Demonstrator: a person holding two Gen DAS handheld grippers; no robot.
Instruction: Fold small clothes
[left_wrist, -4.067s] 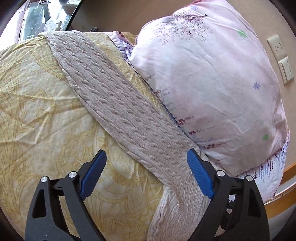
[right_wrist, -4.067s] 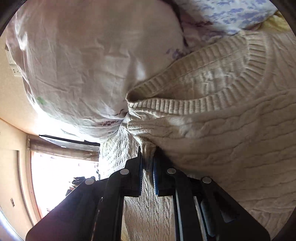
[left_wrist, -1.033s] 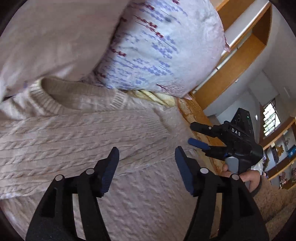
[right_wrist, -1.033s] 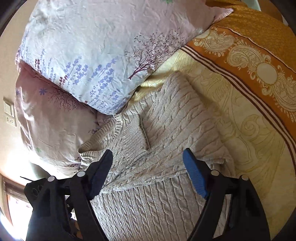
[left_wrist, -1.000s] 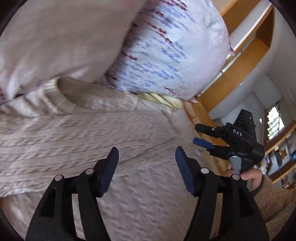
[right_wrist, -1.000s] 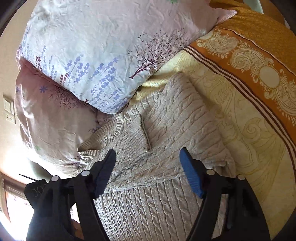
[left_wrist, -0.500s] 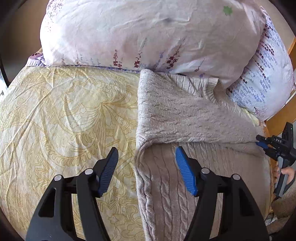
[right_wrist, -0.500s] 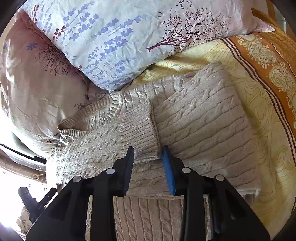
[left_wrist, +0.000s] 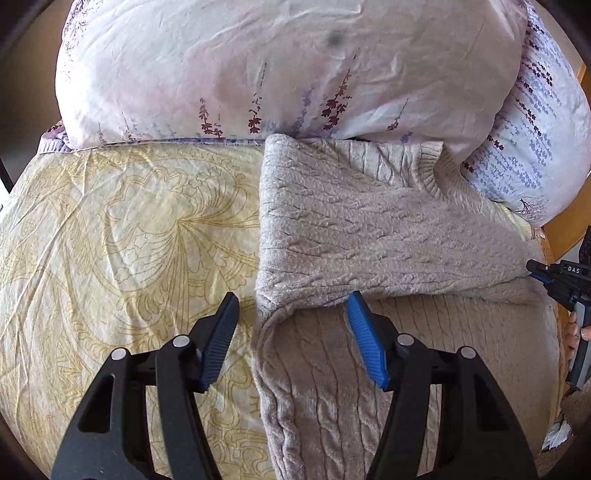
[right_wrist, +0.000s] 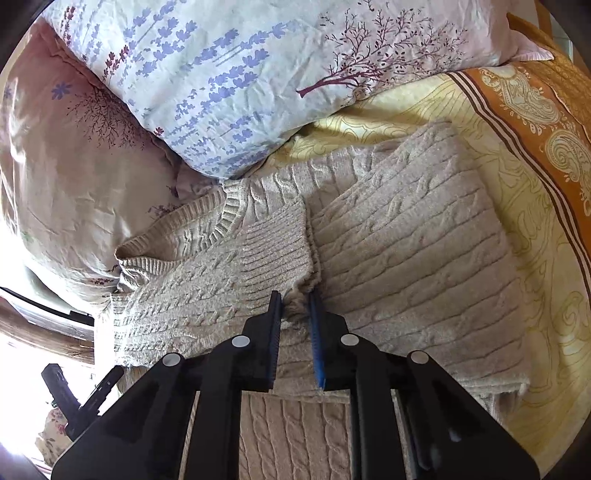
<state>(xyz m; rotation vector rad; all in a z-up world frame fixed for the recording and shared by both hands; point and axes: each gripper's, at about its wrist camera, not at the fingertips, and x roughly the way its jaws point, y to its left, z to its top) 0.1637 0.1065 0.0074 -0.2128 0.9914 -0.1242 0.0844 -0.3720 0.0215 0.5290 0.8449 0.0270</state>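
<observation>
A beige cable-knit sweater (left_wrist: 369, 236) lies on the bed with its collar against the pillows and both sleeves folded across its chest. My left gripper (left_wrist: 291, 310) hovers at the sweater's left folded edge. Its jaws are closing, with the corner of the fold between the blue pads (left_wrist: 364, 343) and no pad pressing on it. In the right wrist view, the sweater (right_wrist: 406, 251) fills the middle, and my right gripper (right_wrist: 295, 306) is shut on the lower corner of the ribbed sleeve cuff (right_wrist: 273, 254). The right gripper (left_wrist: 546, 275) also shows at the right edge of the left wrist view.
Two floral pillows (left_wrist: 288, 66) (right_wrist: 229, 74) press against the sweater's collar end. A yellow patterned sheet (left_wrist: 122, 240) spreads to the left, with an orange patterned border (right_wrist: 535, 110) on the other side. A wooden bed frame (left_wrist: 561, 236) runs along the right.
My right gripper went from wide open to shut on the sleeve cuff. My left gripper swung from the collar area to the sweater's left folded edge, and its jaws narrowed slightly.
</observation>
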